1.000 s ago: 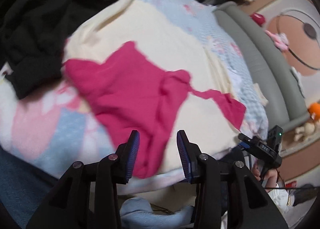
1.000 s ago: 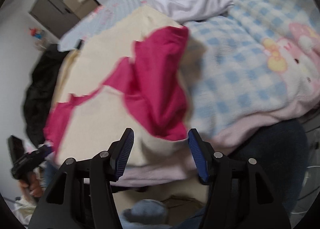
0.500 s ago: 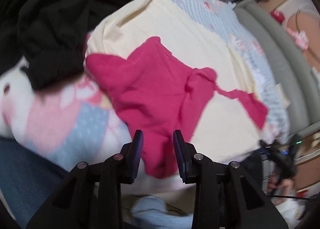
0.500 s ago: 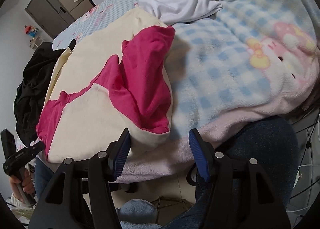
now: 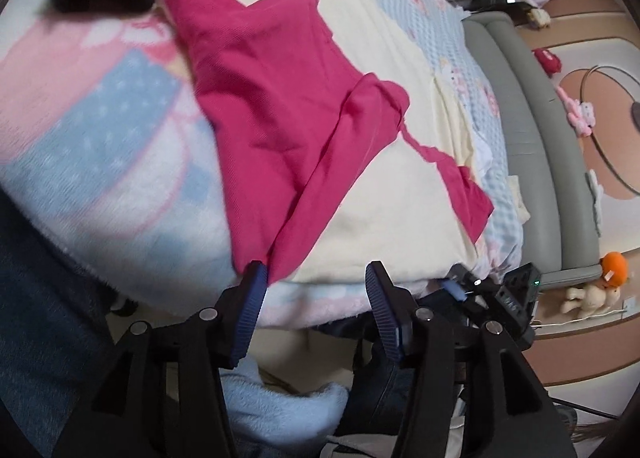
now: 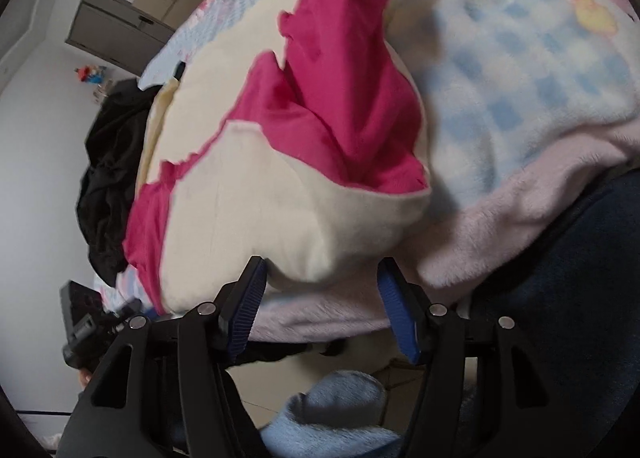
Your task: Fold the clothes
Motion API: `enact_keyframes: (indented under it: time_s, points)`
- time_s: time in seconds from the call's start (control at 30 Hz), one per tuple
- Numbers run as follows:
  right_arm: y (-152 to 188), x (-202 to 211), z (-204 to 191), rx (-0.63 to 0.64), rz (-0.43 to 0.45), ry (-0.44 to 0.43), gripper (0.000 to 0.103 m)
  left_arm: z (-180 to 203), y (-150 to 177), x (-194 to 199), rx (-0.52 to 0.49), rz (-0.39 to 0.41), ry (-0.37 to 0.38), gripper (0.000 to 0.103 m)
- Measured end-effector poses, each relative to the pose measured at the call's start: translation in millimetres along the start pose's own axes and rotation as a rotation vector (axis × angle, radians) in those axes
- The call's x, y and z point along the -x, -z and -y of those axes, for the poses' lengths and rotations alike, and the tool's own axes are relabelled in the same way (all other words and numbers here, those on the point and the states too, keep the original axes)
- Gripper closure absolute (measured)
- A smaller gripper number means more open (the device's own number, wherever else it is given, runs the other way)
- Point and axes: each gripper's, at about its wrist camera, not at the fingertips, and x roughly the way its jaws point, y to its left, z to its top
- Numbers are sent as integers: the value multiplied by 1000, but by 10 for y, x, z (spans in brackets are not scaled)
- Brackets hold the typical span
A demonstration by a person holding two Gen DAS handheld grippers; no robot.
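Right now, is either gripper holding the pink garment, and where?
Neither. The left gripper and right gripper are open; the pink garment lies loose on the bed.

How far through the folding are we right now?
Nothing looks folded yet: the pink garment lies spread and rumpled on the cream blanket. In hand: nothing; left gripper and right gripper are open at the bed edge. Left: every fold, plus the black clothes.

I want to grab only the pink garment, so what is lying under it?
The pink garment lies mostly on a cream cloth, its left edge on the patterned blanket. What the cream cloth covers beneath it cannot be seen.
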Motion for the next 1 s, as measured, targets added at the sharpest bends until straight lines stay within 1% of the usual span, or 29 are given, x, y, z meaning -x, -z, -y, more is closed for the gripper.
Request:
enact_keyframes:
  time_s: [0.07, 0.13, 0.2, 0.23, 0.27, 0.3, 0.33, 0.37, 0.4, 0.43, 0.47, 0.5, 0.63, 0.67, 0.7, 0.77, 0.8, 0.83, 0.87, 0.9, 0.93, 1.0]
  points:
    - [-12, 39, -24, 24, 33, 21, 43, -27, 26, -42, 14, -9, -2, 49]
    - [-26, 67, 23, 11, 65, 62, 43, -67, 48, -90, 30, -16, 0, 49]
    - [-71, 54, 86, -24, 73, 59, 43, -107, 71, -138, 47, -23, 1, 51]
    - [-82, 39, 117, -40, 68, 43, 43, -127, 82, -162, 55, -27, 2, 51]
    - [-89, 24, 148, -54, 60, 26, 46, -142, 70, -177, 66, -15, 10, 51]
    - [-97, -6, 145, -59, 51, 0, 55, -146, 43, -160, 78, 17, 27, 52]
    - [-103, -11, 109, -46, 51, -26, 60, -144, 18, -123, 88, 55, 46, 56]
    - [-108, -9, 67, -31, 53, -52, 62, -137, 7, -74, 87, 100, 51, 60]
    - [-101, 7, 36, -17, 67, -58, 62, -127, 5, -16, 79, 150, 47, 63]
    - [-98, 13, 15, -11, 82, -57, 62, -131, 7, 10, 78, 178, 48, 64]
    - [-97, 16, -5, -6, 97, -55, 62, -145, 14, 12, 80, 188, 52, 64]
    - [-96, 19, -25, -2, 112, -54, 62, -160, 20, 13, 83, 199, 57, 64]
    - [-165, -172, 146, -103, 107, -52, 58, -238, 72, -147, 93, 170, 77, 59]
    - [-182, -207, 168, -122, 107, -60, 56, -250, 73, -143, 99, 171, 92, 56]
    - [-195, -220, 172, -135, 115, -66, 53, -256, 74, -127, 106, 169, 122, 50]
    - [-208, -203, 119, -132, 130, -78, 52, -239, 85, -55, 94, 180, 170, 49]
    - [-204, -162, 79, -108, 147, -85, 54, -226, 95, -33, 82, 187, 173, 49]
    - [-198, -114, 36, -79, 165, -93, 59, -211, 107, -23, 67, 193, 164, 49]
    - [-193, -67, -6, -51, 184, -101, 69, -196, 119, -14, 52, 199, 156, 49]
    - [-189, -39, -29, -31, 197, -96, 72, -181, 131, -5, 36, 205, 147, 49]
    - [-183, -26, -42, -15, 208, -92, 74, -180, 130, -23, 31, 202, 134, 49]
    - [-192, -105, -15, -25, 179, -83, 73, -199, 107, -101, 35, 177, 101, 49]
